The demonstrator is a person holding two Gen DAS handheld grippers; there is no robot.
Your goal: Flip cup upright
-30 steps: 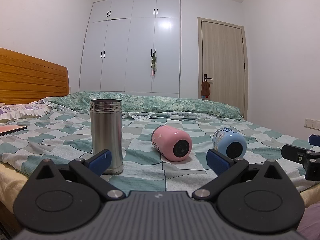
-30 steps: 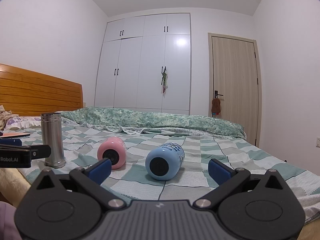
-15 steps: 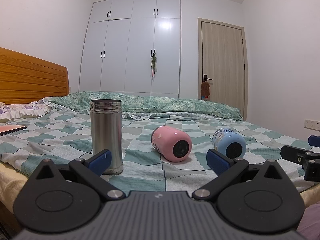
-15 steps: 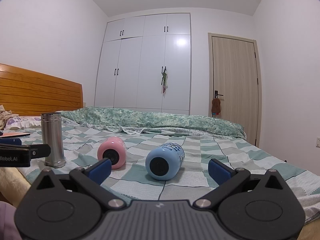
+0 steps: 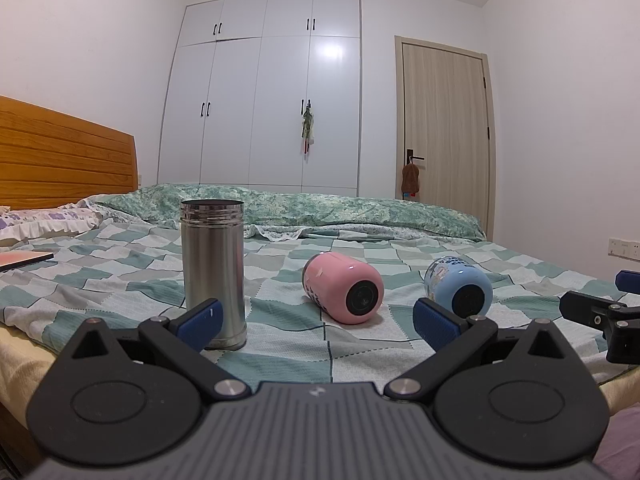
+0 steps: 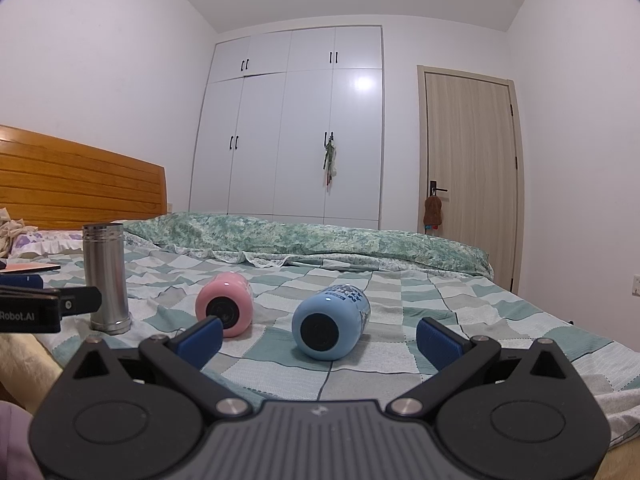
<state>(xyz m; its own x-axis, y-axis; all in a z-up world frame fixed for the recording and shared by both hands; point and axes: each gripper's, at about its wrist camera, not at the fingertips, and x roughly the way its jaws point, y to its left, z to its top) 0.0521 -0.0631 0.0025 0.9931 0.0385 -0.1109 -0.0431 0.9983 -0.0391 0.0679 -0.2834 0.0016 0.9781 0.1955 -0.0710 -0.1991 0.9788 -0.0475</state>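
Observation:
A pink cup point(image 5: 344, 288) lies on its side on the checked bedspread, base toward me; it also shows in the right wrist view point(image 6: 225, 304). A blue cup point(image 5: 458, 290) lies on its side to its right, also seen in the right wrist view point(image 6: 330, 322). A steel cup point(image 5: 213, 266) stands upright on the left, seen too in the right wrist view point(image 6: 106, 276). My left gripper point(image 5: 316, 322) is open and empty, short of the pink cup. My right gripper point(image 6: 320, 338) is open and empty, short of the blue cup.
The checked bedspread point(image 5: 120, 276) covers the bed. A rolled green quilt point(image 5: 320, 208) lies across the far side. A wooden headboard point(image 5: 60, 156) and a pillow point(image 5: 44, 220) are at the left. A flat pink book point(image 5: 22, 260) lies at far left. Wardrobe and door stand behind.

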